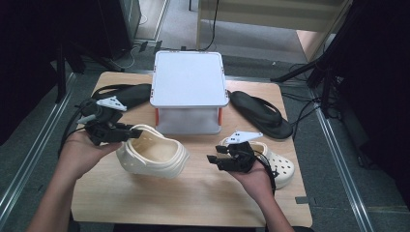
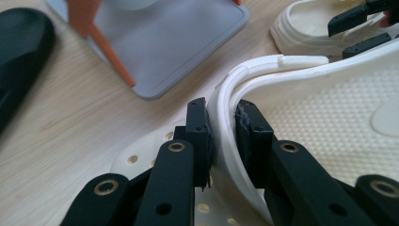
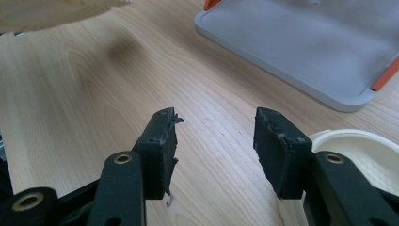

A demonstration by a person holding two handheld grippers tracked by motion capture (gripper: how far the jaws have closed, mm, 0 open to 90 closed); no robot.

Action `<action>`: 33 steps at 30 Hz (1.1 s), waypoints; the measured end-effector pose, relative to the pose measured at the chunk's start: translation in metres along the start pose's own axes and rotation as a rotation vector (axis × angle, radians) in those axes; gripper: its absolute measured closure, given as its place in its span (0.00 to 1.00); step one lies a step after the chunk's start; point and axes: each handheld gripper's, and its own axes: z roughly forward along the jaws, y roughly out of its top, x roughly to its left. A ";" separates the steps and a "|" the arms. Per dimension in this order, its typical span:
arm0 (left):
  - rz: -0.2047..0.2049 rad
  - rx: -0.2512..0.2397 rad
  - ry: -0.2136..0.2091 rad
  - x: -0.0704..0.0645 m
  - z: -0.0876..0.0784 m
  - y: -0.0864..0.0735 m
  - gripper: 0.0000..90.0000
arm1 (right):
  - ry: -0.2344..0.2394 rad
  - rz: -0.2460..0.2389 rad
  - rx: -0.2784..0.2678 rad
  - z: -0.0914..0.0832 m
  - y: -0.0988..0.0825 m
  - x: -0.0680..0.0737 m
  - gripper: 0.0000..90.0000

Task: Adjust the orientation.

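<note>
In the high view, my left gripper (image 1: 129, 134) holds the cream clog (image 1: 153, 155) by its heel rim, just in front of the small white shelf (image 1: 189, 79) on the table (image 1: 193, 205). My right gripper (image 1: 216, 159) hovers beside the second cream clog (image 1: 280, 166), with nothing in it. In the left gripper view, the jaws pinch only the thin rim of the cream clog (image 2: 301, 108); I judge that this soft edge can slip out if I swing the shoe too fast. The lower level of the shelf (image 2: 160, 42) looks empty as far as I can see. In the right gripper view, my jaws stand wide apart over bare wood, the second clog (image 3: 357, 155) just beside one jaw.
</note>
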 end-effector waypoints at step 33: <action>0.114 0.149 -0.076 -0.063 0.113 0.007 0.76 | -0.030 0.039 -0.006 -0.010 -0.012 -0.004 0.56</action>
